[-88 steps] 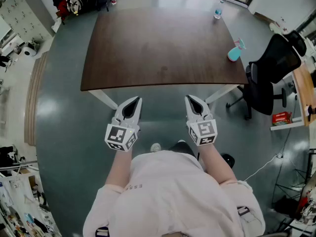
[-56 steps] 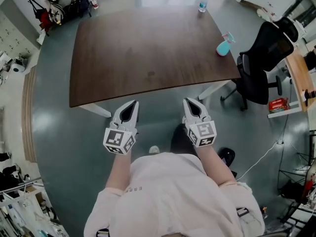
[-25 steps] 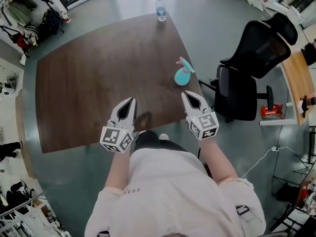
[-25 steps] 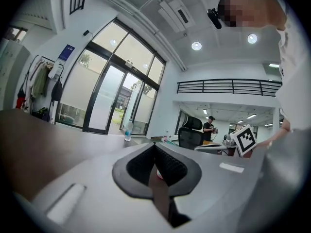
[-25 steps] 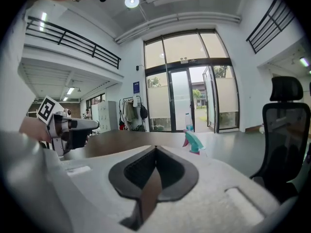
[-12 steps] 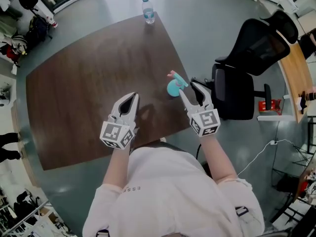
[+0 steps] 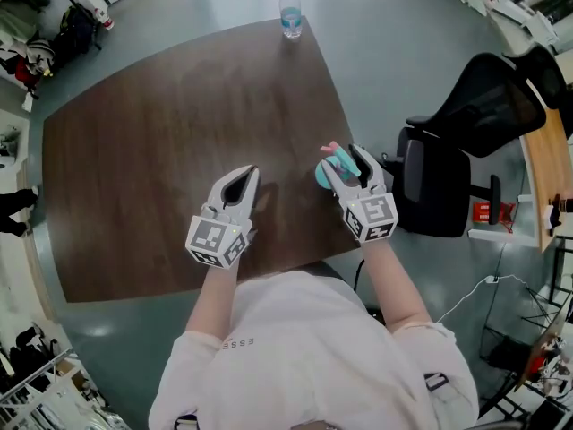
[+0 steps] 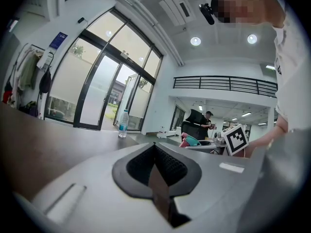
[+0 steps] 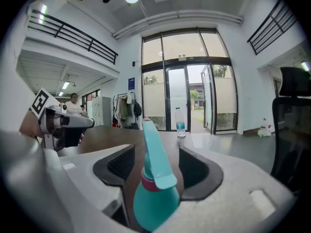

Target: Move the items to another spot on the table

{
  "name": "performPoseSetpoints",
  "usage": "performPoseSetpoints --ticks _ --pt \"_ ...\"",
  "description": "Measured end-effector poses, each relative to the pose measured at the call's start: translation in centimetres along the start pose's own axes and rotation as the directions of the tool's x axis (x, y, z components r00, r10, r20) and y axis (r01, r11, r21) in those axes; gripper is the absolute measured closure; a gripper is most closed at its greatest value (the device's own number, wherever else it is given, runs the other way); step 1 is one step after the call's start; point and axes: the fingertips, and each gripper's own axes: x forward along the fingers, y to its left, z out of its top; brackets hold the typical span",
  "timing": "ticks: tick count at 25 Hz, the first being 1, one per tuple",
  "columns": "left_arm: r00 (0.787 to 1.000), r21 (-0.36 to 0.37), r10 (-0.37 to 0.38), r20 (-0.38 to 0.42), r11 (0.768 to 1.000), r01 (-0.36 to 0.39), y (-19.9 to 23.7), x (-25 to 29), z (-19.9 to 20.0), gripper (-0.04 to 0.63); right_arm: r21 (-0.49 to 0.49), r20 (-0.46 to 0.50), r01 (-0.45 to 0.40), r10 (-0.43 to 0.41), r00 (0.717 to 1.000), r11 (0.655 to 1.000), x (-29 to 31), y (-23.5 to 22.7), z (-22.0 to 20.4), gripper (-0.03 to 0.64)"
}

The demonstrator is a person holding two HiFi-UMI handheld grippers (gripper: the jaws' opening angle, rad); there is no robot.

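Observation:
A teal spray bottle (image 7: pixel 322 174) with a pink collar stands near the right edge of the dark wooden table (image 7: pixel 161 133). My right gripper (image 7: pixel 345 159) has its jaws on either side of the bottle (image 9: pixel 154 198); they have just been opening, and gaps show beside the bottle's neck. My left gripper (image 7: pixel 249 173) hovers over the table's near part, shut with nothing in it (image 8: pixel 155 147). A clear water bottle (image 7: pixel 289 12) stands upright at the far edge and also shows in the gripper views as a small water bottle (image 9: pixel 180 123).
A black office chair (image 7: pixel 466 150) stands just off the table's right edge, close to my right arm. Bags and clutter lie on the floor at the far left. Glass doors stand beyond the table's far end.
The person has walked up to the table and both grippers have come forward over it. The right gripper went from shut to open and now has the spray bottle between its jaws.

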Motion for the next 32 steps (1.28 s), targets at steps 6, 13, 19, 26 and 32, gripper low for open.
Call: performPoseSetpoints --ticks 6,13,19,26,32 --pt "1.0 0.009 -0.007 -0.008 1.0 0.007 0.2 0.1 -0.6 0.588 -0.036 0.021 0.01 -0.009 1.0 0.999 0.5 -0.1 -0.1 0.506" --pt "0.999 -0.011 0.047 0.002 0.999 -0.047 -0.1 -2.3 1.1 0.588 -0.026 0.008 0.016 -0.016 1.0 1.0 -2.1 -0.1 1.1 0.509" --pt "0.996 -0.004 0.075 0.038 0.997 -0.075 -2.0 -4.5 3.7 0.588 -0.051 0.035 0.011 -0.009 0.999 0.999 -6.0 0.7 3.9 0.509" --pt "0.99 0.009 0.126 0.065 0.992 -0.127 -4.0 -8.6 4.5 0.588 -0.062 0.039 -0.042 0.044 0.998 0.997 -9.3 3.5 4.6 0.509" --pt "0.978 -0.003 0.197 0.074 0.98 -0.198 -3.3 -12.4 3.9 0.588 -0.072 0.022 -0.118 0.12 0.993 0.99 -9.1 7.0 3.7 0.509"
